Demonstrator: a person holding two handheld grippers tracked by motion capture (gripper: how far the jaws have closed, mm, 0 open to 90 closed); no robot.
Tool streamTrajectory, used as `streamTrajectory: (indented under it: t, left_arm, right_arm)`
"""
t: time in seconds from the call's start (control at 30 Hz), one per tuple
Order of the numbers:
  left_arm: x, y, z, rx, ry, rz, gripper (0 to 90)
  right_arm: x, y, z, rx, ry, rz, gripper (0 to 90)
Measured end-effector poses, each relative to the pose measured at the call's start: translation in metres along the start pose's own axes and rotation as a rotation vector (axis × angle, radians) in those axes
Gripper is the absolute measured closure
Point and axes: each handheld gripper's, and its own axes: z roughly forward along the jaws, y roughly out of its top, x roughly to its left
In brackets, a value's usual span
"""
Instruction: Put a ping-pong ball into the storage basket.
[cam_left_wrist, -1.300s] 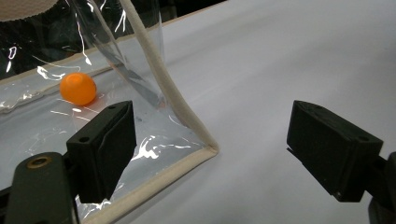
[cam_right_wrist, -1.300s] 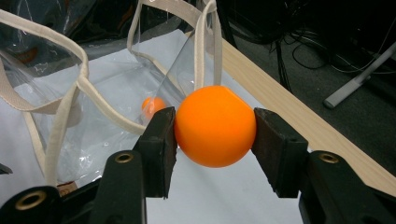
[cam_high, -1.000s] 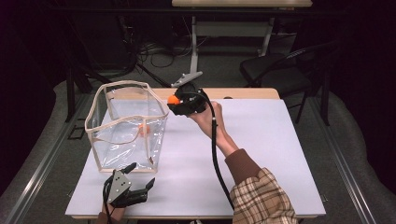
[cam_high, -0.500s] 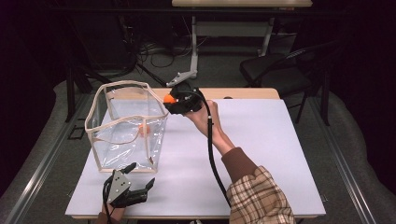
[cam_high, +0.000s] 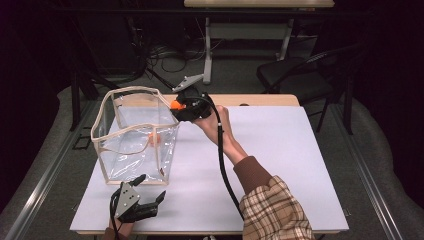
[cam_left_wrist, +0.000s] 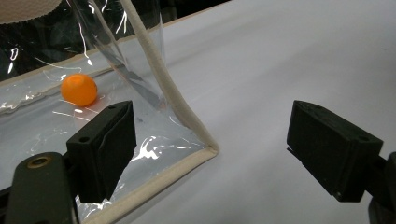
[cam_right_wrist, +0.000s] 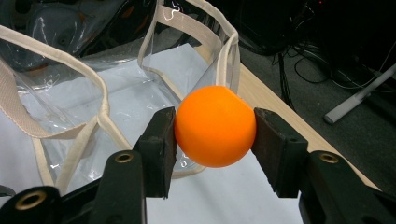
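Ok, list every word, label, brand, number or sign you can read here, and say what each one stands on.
None: no readable text anywhere.
Clear bag: plain, no print.
Orange ball in the right tool: unmarked.
Second orange ball inside the bag: unmarked.
Left tool: no label.
Table: blank.

In the high view the left hand (cam_high: 116, 231) is cut off by the bottom edge, as is the plaid sleeve (cam_high: 274, 212). The small orange ball (cam_high: 154, 139) inside the clear plastic bag with beige trim (cam_high: 134, 134) is a blur behind glare. The left gripper view cuts off the bag's top.
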Motion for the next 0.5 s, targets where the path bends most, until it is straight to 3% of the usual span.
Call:
streamTrajectory:
  t: [0.5]
  left_arm:
    - [0.0,0.0,-0.0003,0.0,-0.001,-0.002,15.9]
  right_arm:
    - [0.0061,0.0087,0.0056,-0.001,0.003,-0.014,50.7]
